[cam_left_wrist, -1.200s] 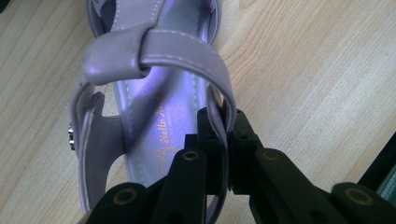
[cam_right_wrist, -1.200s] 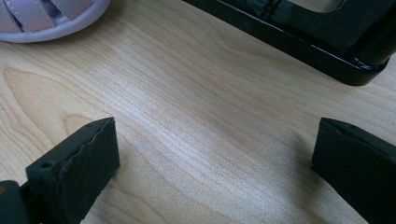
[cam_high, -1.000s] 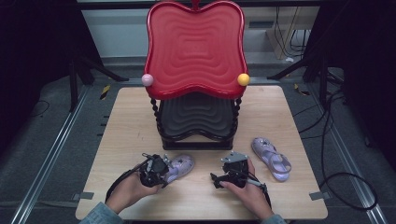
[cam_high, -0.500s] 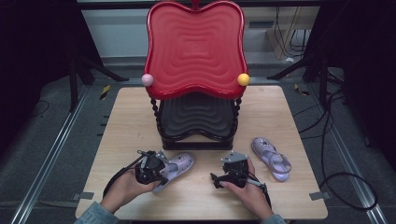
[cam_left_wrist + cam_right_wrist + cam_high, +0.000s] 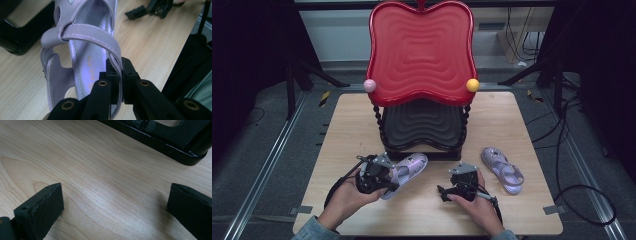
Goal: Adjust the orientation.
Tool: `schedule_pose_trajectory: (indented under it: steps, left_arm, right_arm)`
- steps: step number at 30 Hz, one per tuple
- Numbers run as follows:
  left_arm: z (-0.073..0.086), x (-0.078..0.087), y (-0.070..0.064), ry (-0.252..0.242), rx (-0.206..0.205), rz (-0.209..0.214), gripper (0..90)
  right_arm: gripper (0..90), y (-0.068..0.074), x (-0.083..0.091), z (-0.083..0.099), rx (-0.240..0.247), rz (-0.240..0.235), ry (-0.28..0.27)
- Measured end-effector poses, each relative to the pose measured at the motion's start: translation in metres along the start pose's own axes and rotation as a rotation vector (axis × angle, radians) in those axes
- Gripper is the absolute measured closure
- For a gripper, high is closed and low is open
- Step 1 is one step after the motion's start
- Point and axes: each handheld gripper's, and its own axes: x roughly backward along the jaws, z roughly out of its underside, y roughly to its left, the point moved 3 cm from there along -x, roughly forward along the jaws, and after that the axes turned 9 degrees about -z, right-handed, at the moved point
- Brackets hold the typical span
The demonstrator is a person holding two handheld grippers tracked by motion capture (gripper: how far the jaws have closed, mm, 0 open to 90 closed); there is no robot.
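Sandal [image 5: 82, 37] — pale wooden table [image 5: 352, 125]

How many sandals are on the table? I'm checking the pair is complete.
2. One lilac strappy plastic sandal lies front left, its strap clamped by the left hand-held gripper. The other lilac sandal lies free, front right of the red-and-black two-tier rack.

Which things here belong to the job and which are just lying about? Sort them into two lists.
In the job:
- left gripper, shut on the strap of the near sandal
- right gripper, open over the table
- far sandal
- rack

Lying about:
- cables on the floor
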Motion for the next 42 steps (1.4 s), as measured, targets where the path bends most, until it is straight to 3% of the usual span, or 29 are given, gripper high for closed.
schedule_pose_trajectory:
  steps: [8,14,16,20,26,33,36,42]
  left_arm:
    - [-0.022,0.012,0.0,-0.101,0.033,-0.014,86.5]
    - [-0.036,0.012,-0.001,-0.137,0.024,-0.018,86.5]
    - [-0.041,0.013,-0.001,-0.162,0.044,-0.011,86.5]
    - [-0.054,0.013,-0.004,-0.19,0.039,-0.027,86.4]
    - [-0.074,0.015,-0.003,-0.248,0.067,-0.043,86.5]
    - [-0.091,0.015,0.008,-0.332,0.119,-0.082,86.5]
    - [-0.096,0.015,0.015,-0.367,0.141,-0.117,86.5]
    - [-0.101,0.014,0.026,-0.44,0.188,-0.147,86.4]
  right_arm:
    - [1.0,0.0,0.0,0.0,0.0,0.004,-0.001]
    - [1.0,0.001,0.0,0.001,-0.006,0.007,-0.002]
    - [1.0,0.0,0.001,0.001,-0.005,0.012,-0.002]
    - [1.0,0.001,0.001,0.001,-0.008,0.014,-0.002]
    - [1.0,0.001,0.001,0.001,-0.007,0.017,-0.003]
    - [1.3,0.001,0.001,0.001,-0.012,0.019,-0.004]
    - [1.3,0.001,0.001,0.002,-0.013,0.021,-0.004]
    - [1.3,0.002,0.002,0.002,-0.015,0.02,-0.004]
